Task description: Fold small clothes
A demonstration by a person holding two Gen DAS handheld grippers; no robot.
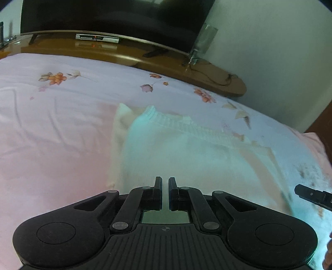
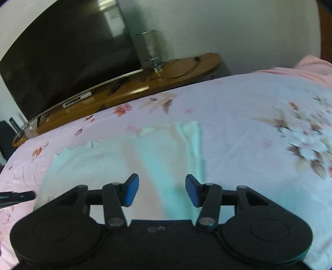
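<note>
A small pale mint and white garment lies flat on the pink floral bedsheet. It also shows in the right wrist view. My left gripper hovers over the garment's near edge with its jaws almost together and nothing between them. My right gripper is open, its blue pads apart above the garment's near right part. The right gripper's finger shows at the right edge of the left wrist view. The left gripper's tip shows at the left edge of the right wrist view.
A wooden TV bench runs along the far side of the bed with a large dark television, a silver set-top box and cables on it. A pale wall stands behind.
</note>
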